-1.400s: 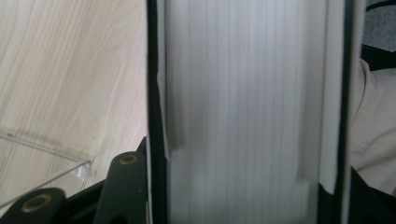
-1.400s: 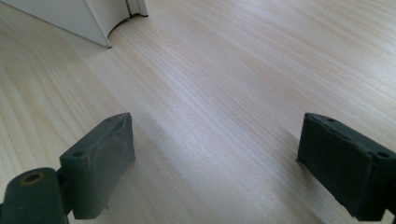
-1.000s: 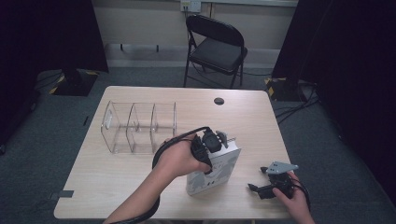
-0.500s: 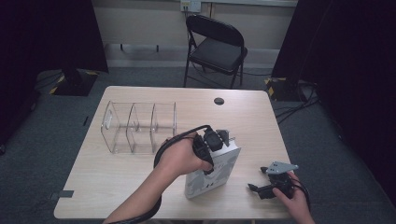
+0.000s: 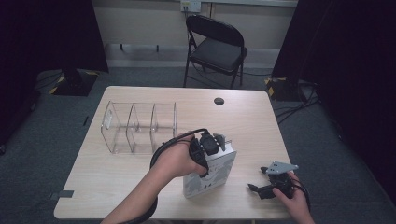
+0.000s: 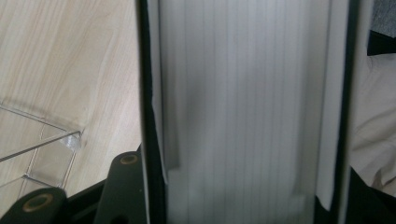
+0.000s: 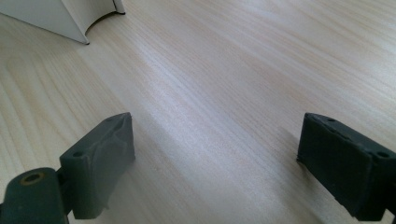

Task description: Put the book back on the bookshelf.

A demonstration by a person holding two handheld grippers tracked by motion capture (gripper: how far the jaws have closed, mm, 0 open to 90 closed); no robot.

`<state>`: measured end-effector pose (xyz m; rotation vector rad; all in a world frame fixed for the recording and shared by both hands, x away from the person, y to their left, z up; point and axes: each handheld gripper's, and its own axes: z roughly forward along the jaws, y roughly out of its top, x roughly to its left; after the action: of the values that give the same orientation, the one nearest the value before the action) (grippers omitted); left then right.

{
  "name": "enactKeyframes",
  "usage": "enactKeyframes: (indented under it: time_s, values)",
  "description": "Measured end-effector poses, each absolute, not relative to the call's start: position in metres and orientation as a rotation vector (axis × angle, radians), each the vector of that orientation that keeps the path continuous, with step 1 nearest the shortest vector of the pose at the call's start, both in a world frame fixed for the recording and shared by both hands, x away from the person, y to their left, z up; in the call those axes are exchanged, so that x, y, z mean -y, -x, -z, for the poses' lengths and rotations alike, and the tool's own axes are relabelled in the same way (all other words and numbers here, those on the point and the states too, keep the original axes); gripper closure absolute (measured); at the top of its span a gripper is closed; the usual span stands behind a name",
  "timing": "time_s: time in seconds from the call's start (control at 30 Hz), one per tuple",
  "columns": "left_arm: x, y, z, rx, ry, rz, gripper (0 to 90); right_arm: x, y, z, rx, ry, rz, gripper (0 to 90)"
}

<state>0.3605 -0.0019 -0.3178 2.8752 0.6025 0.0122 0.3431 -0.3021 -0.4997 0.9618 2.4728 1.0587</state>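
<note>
— Left gripper is clamped on the top edge of the white book, jaws closed tight across its thickness; the left gripper view has the page block squeezed between the two black jaws. The book stands near the front edge of the table, upright but leaning slightly.

— And the right gripper?

— It sits low at the front right corner, well apart from the book, jaws spread wide with nothing between them, bare wood under it in the right gripper view.

— What looks risky?

— The grip is only along the upper edge. Pages and cover could slide against each other, so the book might sag or swing out of the jaws if lifted, and nothing supports its lower end.

— Farther back?

— The clear acrylic organizer stands behind and to the left, its compartments empty. A tilted book could catch a divider on the way in and shove the light rack. Beyond it, a small black disc, then the folding chair.
</note>
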Motion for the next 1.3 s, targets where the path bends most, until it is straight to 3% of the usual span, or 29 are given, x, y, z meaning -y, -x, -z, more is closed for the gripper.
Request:
enactKeyframes:
  time_s: [0.1, 0.17, 0.3, 0.83, 1.3]
  values:
    - [0.005, -0.361, 0.321, -0.620, -2.906, -0.010, 50.7, 0.302, -0.343, 0.500, -2.473, -0.962, -1.060, 10.2]
    - [0.007, -0.361, 0.327, -0.635, -2.950, -0.031, 42.4, 0.302, -0.343, 0.500, -2.472, -0.955, -1.063, 10.2]
    - [0.003, -0.361, 0.319, -0.592, -2.904, 0.006, 51.5, 0.302, -0.344, 0.500, -2.473, -0.955, -1.065, 10.2]
    - [0.000, -0.358, 0.316, -0.669, -2.892, 0.013, 52.7, 0.302, -0.344, 0.500, -2.473, -0.955, -1.064, 10.2]
    - [-0.023, -0.362, 0.293, -0.844, -2.859, 0.030, 53.0, 0.302, -0.344, 0.500, -2.474, -0.954, -1.065, 10.2]
